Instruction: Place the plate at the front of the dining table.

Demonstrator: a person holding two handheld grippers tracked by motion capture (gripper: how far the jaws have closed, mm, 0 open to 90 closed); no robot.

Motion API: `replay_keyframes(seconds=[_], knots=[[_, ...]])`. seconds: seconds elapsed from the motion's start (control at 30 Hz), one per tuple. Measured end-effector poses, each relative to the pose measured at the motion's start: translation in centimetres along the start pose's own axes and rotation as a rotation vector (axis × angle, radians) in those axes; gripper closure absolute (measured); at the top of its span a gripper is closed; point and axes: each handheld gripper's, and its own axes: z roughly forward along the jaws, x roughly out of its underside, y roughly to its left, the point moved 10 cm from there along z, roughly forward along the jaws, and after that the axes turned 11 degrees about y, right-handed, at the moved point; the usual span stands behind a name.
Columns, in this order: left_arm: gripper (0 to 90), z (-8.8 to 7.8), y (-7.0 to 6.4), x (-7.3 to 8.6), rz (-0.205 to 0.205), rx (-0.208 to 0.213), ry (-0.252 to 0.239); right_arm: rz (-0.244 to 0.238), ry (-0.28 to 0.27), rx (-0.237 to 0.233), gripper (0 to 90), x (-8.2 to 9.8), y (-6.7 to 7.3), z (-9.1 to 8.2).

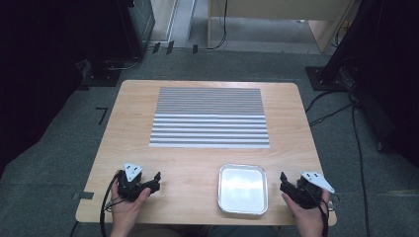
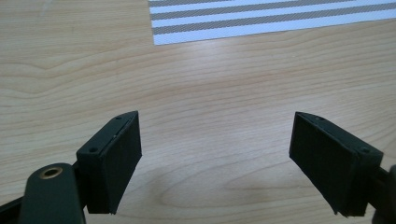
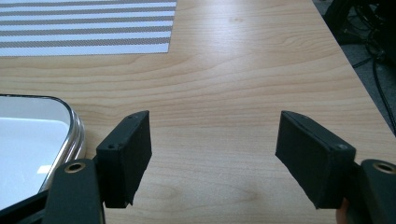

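**One tray, one mat, two grippers at the near edge**

One tray (image 1: 242, 189) sits on the table (image 1: 133, 128), a shiny square metal one with rounded corners and nothing in it, close to the near edge and a little right of the middle. In the right gripper view its rim (image 3: 74, 128) curves past just left of that gripper's left jaw.

There is one striped mat (image 1: 210, 117) beyond the tray, lying flat across the middle of the table toward the far edge. Its far half carries fine grey lines and its near half broader grey and white bands. The mat and the tray are apart, with bare wood between them.

Two grippers are out, one in each hand. The left gripper (image 1: 153, 181) rests near the near-left corner, held by the left hand (image 1: 127, 205), its jaws spread wide over bare wood with nothing between them; the left gripper view shows the mat's corner (image 2: 261, 21) farther off. The right gripper (image 1: 285, 183) sits near the near-right corner in the right hand (image 1: 309, 210), just right of the tray, jaws likewise wide apart and empty. Each carries a grey three-cornered plate on top and trails a black cable.

The table is light wood with rounded corners. It stands on grey carpet (image 1: 54, 163), with black cables (image 1: 356, 133) running over the floor on the right and dark equipment on both sides.
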Motion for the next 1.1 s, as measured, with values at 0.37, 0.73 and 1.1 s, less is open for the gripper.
replay_keyframes(seconds=[0.37, 0.73, 1.1], knots=[[17.0, 0.0, -2.4, -0.1, 0.002, 0.07, 0.007, -0.02, -0.003, -0.016, 26.8, 0.0, 0.6, 0.0], [17.0, 0.1, -4.1, 0.0, 0.023, 0.09, 0.012, -0.027, -0.01, -0.038, 27.0, 0.0, 1.1, 0.0], [17.1, 0.1, -6.3, -0.2, 0.052, 0.107, 0.015, -0.054, -0.057, -0.079, 31.3, -0.2, 2.2, -0.4]])
